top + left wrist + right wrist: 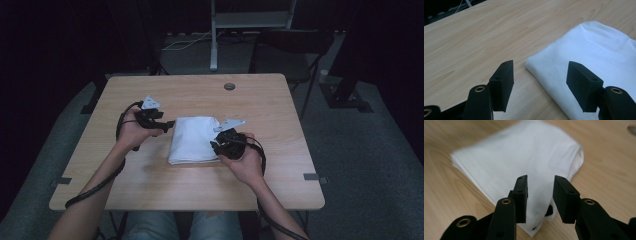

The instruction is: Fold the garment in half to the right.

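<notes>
A dark room surrounds a pale wooden desk [150,190]; in the high view a folded white cloth [192,139] lies near its middle, with the left claw [169,125] just beside its left edge and the right claw [216,145] at its right edge. In the left gripper view, the jaws stand wide apart and released, a cloth corner on the desk between them, untouched. In the right gripper view, the jaws are parted above the cloth, gripping nothing.

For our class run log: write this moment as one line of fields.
work: folded cloth on table | left gripper: open, at cloth's corner | right gripper: open, over cloth, nothing held
</notes>
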Demonstrator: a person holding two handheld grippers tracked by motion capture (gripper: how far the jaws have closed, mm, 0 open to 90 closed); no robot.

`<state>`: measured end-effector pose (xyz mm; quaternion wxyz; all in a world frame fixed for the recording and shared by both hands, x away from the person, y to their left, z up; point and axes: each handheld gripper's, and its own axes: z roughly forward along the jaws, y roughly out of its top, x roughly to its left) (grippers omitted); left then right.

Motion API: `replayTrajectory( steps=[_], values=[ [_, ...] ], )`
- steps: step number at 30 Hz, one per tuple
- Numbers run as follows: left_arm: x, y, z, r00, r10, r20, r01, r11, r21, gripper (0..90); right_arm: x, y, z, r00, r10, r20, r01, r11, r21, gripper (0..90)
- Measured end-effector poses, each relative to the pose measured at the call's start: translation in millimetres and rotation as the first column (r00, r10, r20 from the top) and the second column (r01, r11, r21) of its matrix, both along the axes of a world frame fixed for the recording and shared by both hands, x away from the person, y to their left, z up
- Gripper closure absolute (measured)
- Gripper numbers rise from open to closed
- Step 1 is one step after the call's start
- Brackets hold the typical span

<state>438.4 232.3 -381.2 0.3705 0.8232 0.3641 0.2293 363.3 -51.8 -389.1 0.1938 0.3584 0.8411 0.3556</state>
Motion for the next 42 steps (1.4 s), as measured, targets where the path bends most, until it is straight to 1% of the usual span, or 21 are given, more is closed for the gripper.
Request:
replayTrajectory(
  steps=[2, 4, 7, 9, 11, 14, 16, 18, 20, 23, 25, 28, 29, 30, 32, 34, 39, 42],
  values=[
    [-4.9, 1.1, -1.4, 1.0, -0.005, 0.008, 0.005, 1.0, -0.001, 38.8, 4.4, -2.7, -13.8, 0.9991, -0.02, -0.036, 0.019, 0.9993, -0.031, 64.5],
    [-8.4, 3.1, -2.9, 0.9999, -0.007, 0.01, 0.007, 1.0, 0.002, 38.8, 4.4, -6.9, -23.0, 0.9975, -0.037, -0.061, 0.035, 0.9991, -0.023, 63.9],
    [-11.6, 5.2, -6.2, 1.0, -0.006, 0.004, 0.006, 1.0, 0.001, 38.0, 2.5, -12.1, -31.8, 0.9958, -0.049, -0.077, 0.049, 0.9988, -0.001, 62.5],
    [-15.4, 5.6, -8.1, 1.0, -0.008, 0.003, 0.008, 1.0, 0.001, 38.0, 1.7, -13.4, -32.5, 0.996, -0.048, -0.075, 0.049, 0.9988, 0.004, 61.6],
    [-21.1, 5.2, -10.2, 0.9999, -0.015, 0.0, 0.015, 0.9999, -0.001, 38.0, 0.2, -14.8, -30.0, 0.9964, -0.048, -0.07, 0.049, 0.9988, 0.006, 61.5],
    [-30.6, 3.1, -15.0, 0.9993, -0.037, -0.005, 0.037, 0.9993, -0.01, 37.9, -3.6, -19.0, -25.8, 0.9968, -0.051, -0.062, 0.052, 0.9985, 0.016, 60.6],
    [-36.0, 1.3, -19.6, 0.9987, -0.05, -0.007, 0.05, 0.9988, -0.004, 38.0, -6.4, -21.1, -25.8, 0.9964, -0.052, -0.067, 0.053, 0.9985, 0.014, 60.1],
    [-41.0, -0.1, -24.5, 0.9984, -0.056, -0.006, 0.056, 0.9984, 0.004, 38.0, -8.5, -22.4, -30.3, 0.9958, -0.05, -0.077, 0.051, 0.9987, 0.007, 60.0],
    [-45.4, -1.6, -28.2, 0.998, -0.062, -0.009, 0.062, 0.998, 0.002, 37.9, -9.8, -23.1, -34.6, 0.995, -0.05, -0.087, 0.051, 0.9986, 0.014, 60.0],
    [-51.4, -6.0, -31.9, 0.9969, -0.078, -0.011, 0.078, 0.9969, 0.011, 37.8, -11.0, -22.5, -39.7, 0.994, -0.049, -0.098, 0.051, 0.9986, 0.017, 60.0],
    [-54.4, -10.4, -33.8, 0.9958, -0.091, -0.009, 0.091, 0.9955, 0.025, 37.9, -10.7, -21.2, -43.4, 0.9933, -0.046, -0.106, 0.048, 0.9987, 0.017, 60.0],
    [-54.7, -15.4, -37.0, 0.9955, -0.094, -0.006, 0.094, 0.9941, 0.053, 37.8, -10.5, -18.7, -46.0, 0.9931, -0.049, -0.107, 0.051, 0.9986, 0.016, 60.2],
    [-54.1, -16.3, -38.2, 0.9957, -0.092, -0.007, 0.093, 0.9941, 0.056, 37.9, -10.0, -18.4, -45.9, 0.993, -0.049, -0.107, 0.051, 0.9986, 0.015, 60.2],
    [-53.4, -17.0, -39.5, 0.9956, -0.093, -0.011, 0.093, 0.9939, 0.059, 37.8, -9.5, -18.2, -46.0, 0.9931, -0.05, -0.106, 0.052, 0.9985, 0.016, 60.2],
    [-52.5, -17.5, -41.8, 0.9959, -0.09, -0.007, 0.09, 0.9928, 0.079, 37.8, -8.5, -17.6, -45.8, 0.9928, -0.052, -0.108, 0.054, 0.9984, 0.016, 60.2],
    [-51.4, -17.0, -43.8, 0.9963, -0.085, -0.011, 0.086, 0.9925, 0.087, 37.8, -7.5, -16.3, -45.9, 0.993, -0.052, -0.106, 0.054, 0.9984, 0.014, 60.3],
    [-47.3, -14.9, -47.5, 0.9981, -0.061, -0.011, 0.062, 0.9936, 0.094, 37.8, -4.3, -11.8, -45.7, 0.9932, -0.052, -0.104, 0.053, 0.9986, 0.008, 60.3],
    [-45.2, -14.2, -48.1, 0.9983, -0.056, -0.012, 0.057, 0.994, 0.093, 37.9, -2.3, -10.0, -45.7, 0.9932, -0.054, -0.103, 0.055, 0.9985, 0.008, 60.2]
  ],
)
